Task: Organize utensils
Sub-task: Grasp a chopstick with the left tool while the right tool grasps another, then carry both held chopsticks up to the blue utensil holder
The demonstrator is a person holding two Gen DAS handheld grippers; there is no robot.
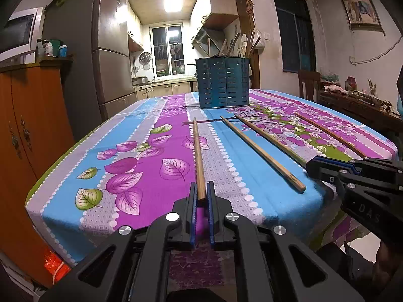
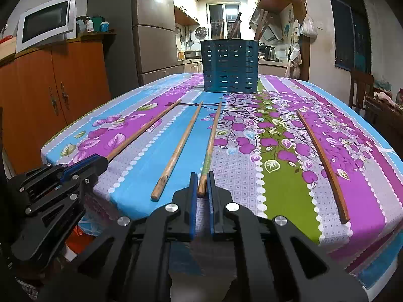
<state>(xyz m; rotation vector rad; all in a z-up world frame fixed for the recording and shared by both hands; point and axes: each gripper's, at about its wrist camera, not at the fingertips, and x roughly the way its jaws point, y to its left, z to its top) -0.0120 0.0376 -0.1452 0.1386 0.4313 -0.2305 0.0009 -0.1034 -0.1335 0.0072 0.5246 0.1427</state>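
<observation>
Four chopsticks lie on the flowered tablecloth [image 2: 284,176], all on the near side of the blue utensil holder [image 2: 229,65], which stands at the far end with more sticks in it. Left gripper [image 1: 201,196]: jaws narrow, pinching the butt of the leftmost chopstick [image 1: 197,156]. Second chopstick [image 2: 178,151] lies free. Right gripper [image 2: 201,186]: jaws narrow, closed around the butt of the third chopstick [image 2: 212,136]. Fourth chopstick [image 2: 322,163] lies well apart, rightmost.

utensils [image 2: 235,26] in holder [image 2: 229,66]: lower parts hidden behind slotted wall, kind unclear.
</observation>
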